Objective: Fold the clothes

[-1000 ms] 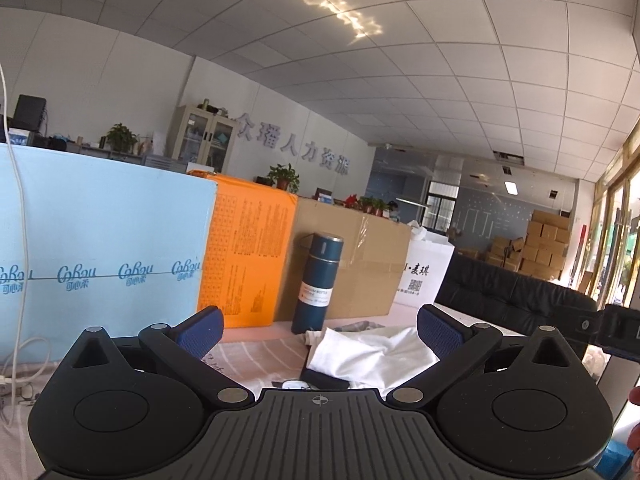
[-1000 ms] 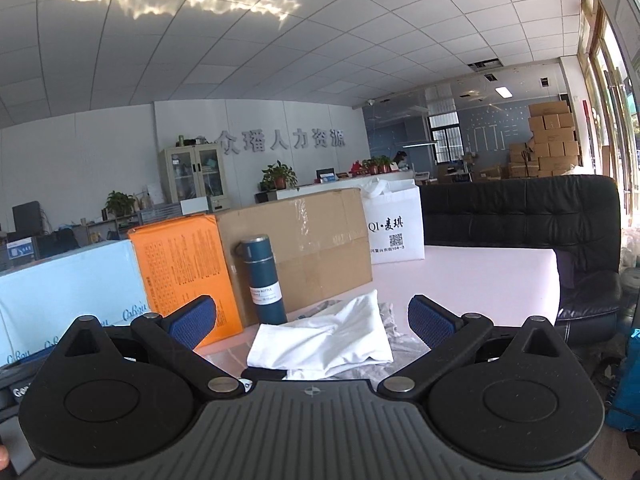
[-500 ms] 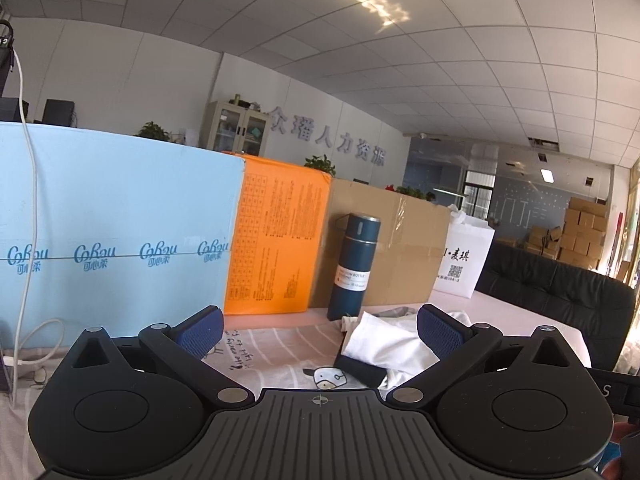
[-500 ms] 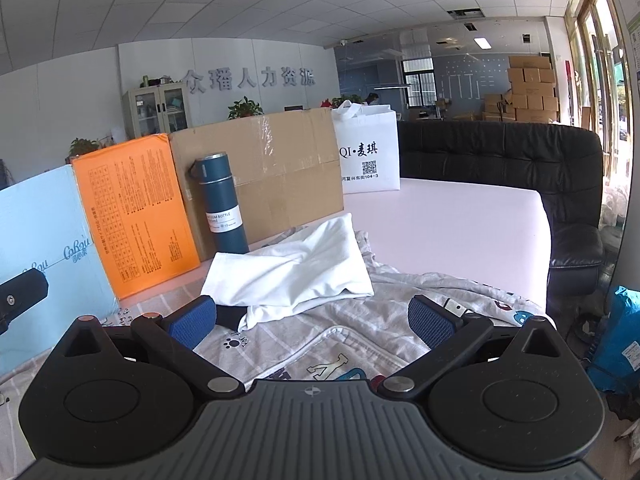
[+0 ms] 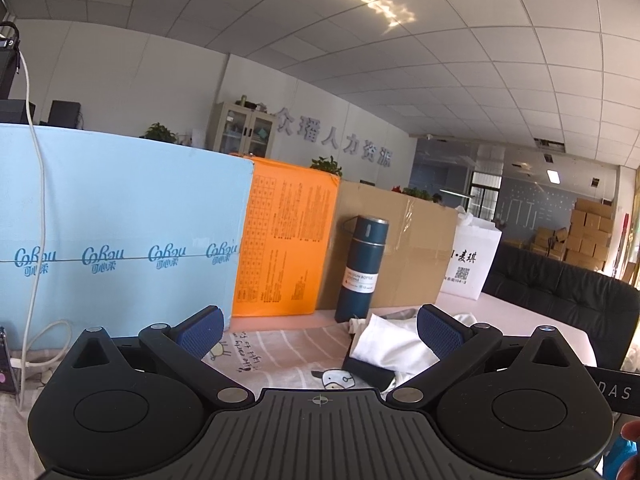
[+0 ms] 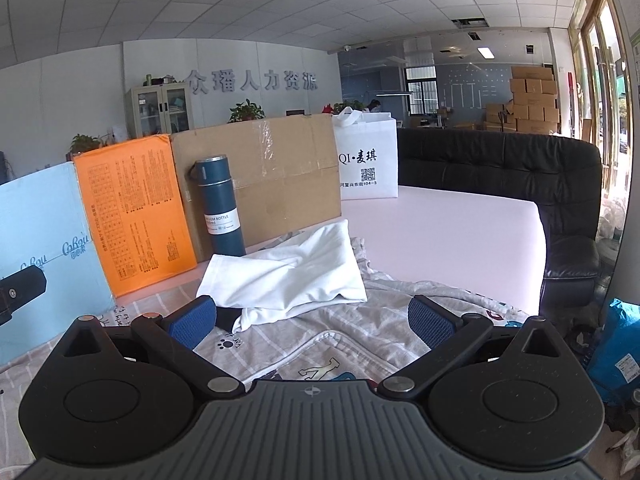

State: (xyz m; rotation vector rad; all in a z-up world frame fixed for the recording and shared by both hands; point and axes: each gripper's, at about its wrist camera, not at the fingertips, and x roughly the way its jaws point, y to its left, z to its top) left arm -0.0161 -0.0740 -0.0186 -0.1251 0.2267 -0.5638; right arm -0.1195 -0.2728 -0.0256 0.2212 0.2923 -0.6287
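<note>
Plenty of bare pink table out at 1–2 o'clock from the right gripper, running to its far edge where the black sofa wraps around. The back edge at 10–12 o'clock is walled off by a blue box, orange box, cardboard box and a white bag, with a teal bottle standing just in front of the cardboard. The white shirt lies crumpled at 12 o'clock, on top of the patterned grey cloth that's spread right under both grippers; something small and black sits touching the shirt's near-left corner. Left gripper has its jaws spread wide with nothing in them, right one too. A white cable hangs at 9 o'clock on the left view. Compared to a second ago both grippers have dropped lower and tilted down, so way more table and cloth shows now, less ceiling.
</note>
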